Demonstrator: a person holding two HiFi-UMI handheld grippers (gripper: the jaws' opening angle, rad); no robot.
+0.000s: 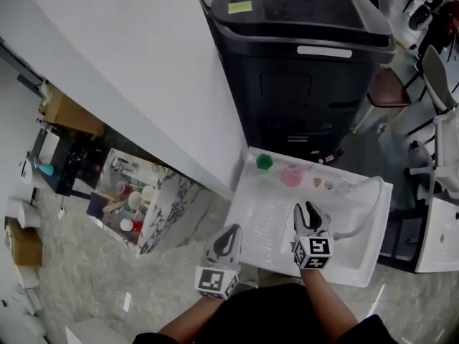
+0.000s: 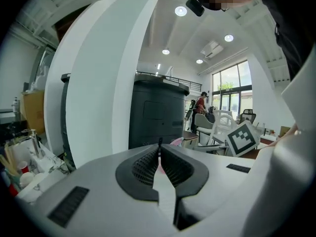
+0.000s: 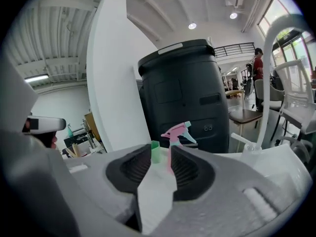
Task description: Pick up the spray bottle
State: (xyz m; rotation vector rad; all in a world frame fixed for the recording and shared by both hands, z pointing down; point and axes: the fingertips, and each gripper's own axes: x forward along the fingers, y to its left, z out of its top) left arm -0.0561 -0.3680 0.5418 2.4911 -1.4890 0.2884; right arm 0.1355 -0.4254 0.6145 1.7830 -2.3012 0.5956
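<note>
The spray bottle (image 1: pixel 292 175), pale with a pink trigger head, stands at the far edge of a white sink unit (image 1: pixel 267 253), beside a green cup (image 1: pixel 265 162). In the right gripper view the spray bottle (image 3: pixel 178 132) and the green cup (image 3: pixel 155 152) show just beyond the jaws. My right gripper (image 1: pixel 307 210) hovers over the drainboard, short of the bottle, open (image 3: pixel 161 149) with nothing between its pads. My left gripper (image 1: pixel 231 233) hangs at the sink unit's left edge, shut and empty (image 2: pixel 159 149).
A large black machine (image 1: pixel 308 56) stands right behind the sink unit. A white curved faucet (image 1: pixel 367 196) rises at the right. A white partition (image 1: pixel 129 63) runs along the left, with a marbled shelf of utensils (image 1: pixel 136 203) below it. Chairs (image 1: pixel 437 77) stand at far right.
</note>
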